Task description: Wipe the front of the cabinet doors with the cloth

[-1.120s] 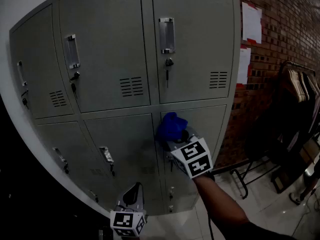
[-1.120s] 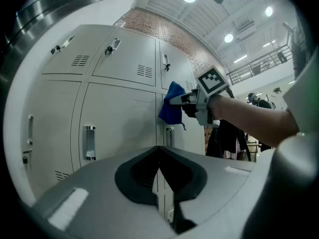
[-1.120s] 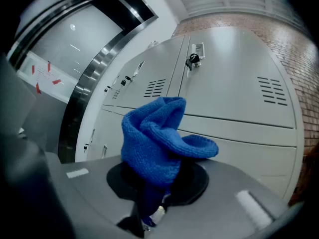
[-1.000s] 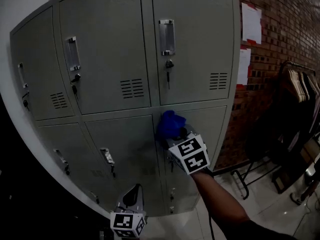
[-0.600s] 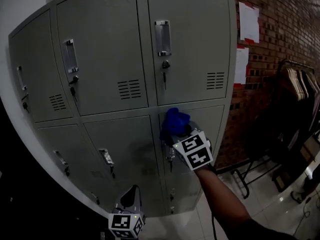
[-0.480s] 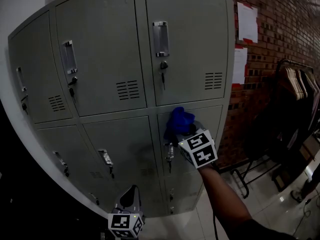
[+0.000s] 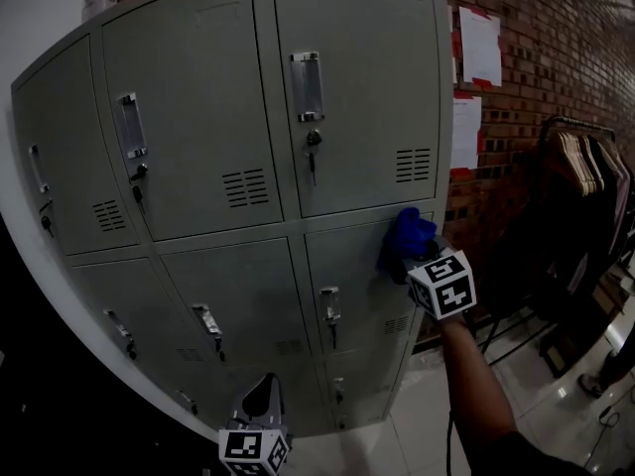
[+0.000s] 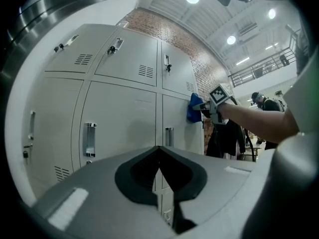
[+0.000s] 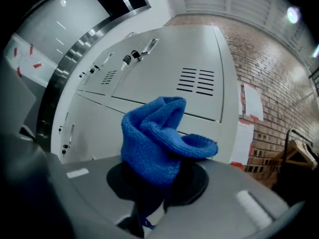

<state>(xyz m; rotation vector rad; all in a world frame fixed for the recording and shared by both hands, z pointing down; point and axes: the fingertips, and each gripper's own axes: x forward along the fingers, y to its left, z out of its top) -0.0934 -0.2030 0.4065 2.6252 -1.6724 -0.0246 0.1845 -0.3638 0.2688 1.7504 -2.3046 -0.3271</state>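
A grey metal cabinet with two rows of doors fills the head view. My right gripper is shut on a bunched blue cloth, which presses against the upper right corner of the lower right door. The cloth bulges out of the jaws in the right gripper view, with the door just behind it. My left gripper hangs low at the bottom of the head view, away from the doors, its jaws closed with nothing between them. From there the cloth shows far off.
A brick wall with paper sheets stands right of the cabinet. A rack of clothes hangers is at the far right over a pale tiled floor. Each door carries a metal handle and lock.
My right gripper has carried the cloth to the right along the top of the lower right door, from near its handle to its right edge. The left gripper has stayed put.
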